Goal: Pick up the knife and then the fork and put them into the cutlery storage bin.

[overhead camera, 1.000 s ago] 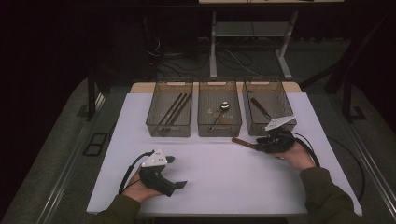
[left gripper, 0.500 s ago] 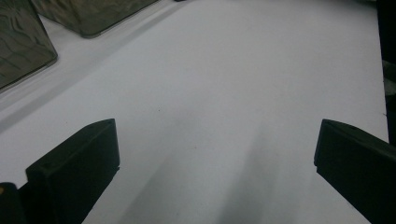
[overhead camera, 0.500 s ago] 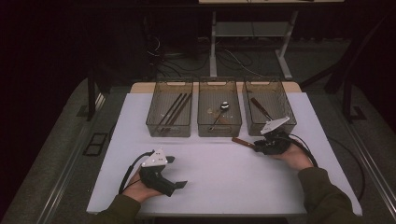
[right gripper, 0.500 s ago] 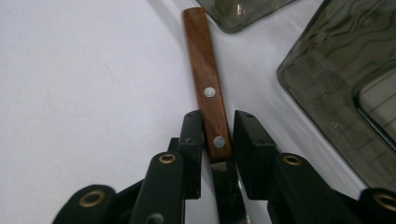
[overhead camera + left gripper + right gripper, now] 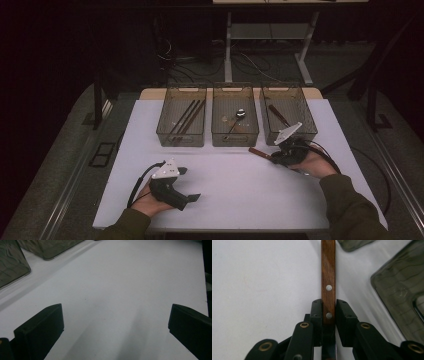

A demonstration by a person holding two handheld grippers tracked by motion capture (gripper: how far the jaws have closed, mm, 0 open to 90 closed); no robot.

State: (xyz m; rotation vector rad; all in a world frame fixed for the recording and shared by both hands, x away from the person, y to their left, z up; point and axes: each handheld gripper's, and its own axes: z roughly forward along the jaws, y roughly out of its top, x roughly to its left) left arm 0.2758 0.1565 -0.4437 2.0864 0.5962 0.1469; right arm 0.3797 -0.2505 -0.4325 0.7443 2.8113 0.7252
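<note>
So the wooden-handled knife (image 5: pixel 328 282) is lying on the white table (image 5: pixel 240 190) just in front of the right-hand bin (image 5: pixel 288 113), handle sticking out to the left in the high view. The right tool (image 5: pixel 328 312) has just been closing its jaws around that handle; a second ago it sat a touch higher with the jaws wider. Now the pads sit tight against both sides of the wood near the rivets, so I'd call it clamped on the knife.

My guess is that the pickup part is basically done and the next bit is lifting it and dropping it into a bin. The right-hand bin already has a similar dark-handled piece in it, so that looks like the home for it. The middle bin (image 5: pixel 235 116) has a spoon-ish thing and the left bin (image 5: pixel 181 117) holds long dark sticks.

The left tool (image 5: pixel 186 185) is parked near the front edge of the table, jaws wide apart, nothing between them.
</note>
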